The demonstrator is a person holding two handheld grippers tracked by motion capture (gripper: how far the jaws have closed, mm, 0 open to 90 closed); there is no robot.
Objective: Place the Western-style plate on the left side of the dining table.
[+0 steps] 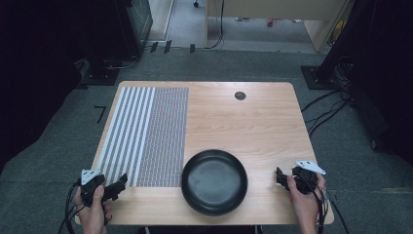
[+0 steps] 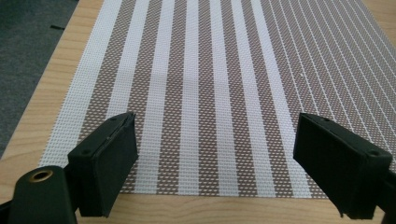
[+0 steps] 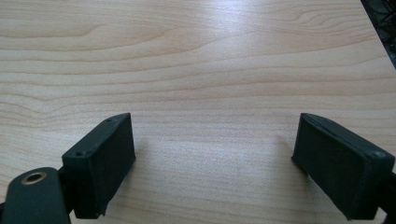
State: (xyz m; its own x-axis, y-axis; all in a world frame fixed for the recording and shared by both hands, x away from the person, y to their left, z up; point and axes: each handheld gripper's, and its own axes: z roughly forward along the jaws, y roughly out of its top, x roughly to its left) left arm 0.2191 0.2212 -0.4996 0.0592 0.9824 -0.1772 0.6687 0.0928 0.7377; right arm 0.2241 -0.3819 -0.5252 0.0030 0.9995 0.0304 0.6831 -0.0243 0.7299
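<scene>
The black bowl sits on the worktop near its front edge, between the two tools and touching neither. The left tool hovers at the striped placemat's near edge, jaws wide apart, empty. The right tool is spread over bare wood, holding nothing.

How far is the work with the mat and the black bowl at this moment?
Nothing looks done: the black bowl sits on bare wood beside the striped mat, at the table's near edge. In hand: the left gripper hovers open over the mat's near edge; the right gripper is open over wood. Any grasp and move remain.
</scene>
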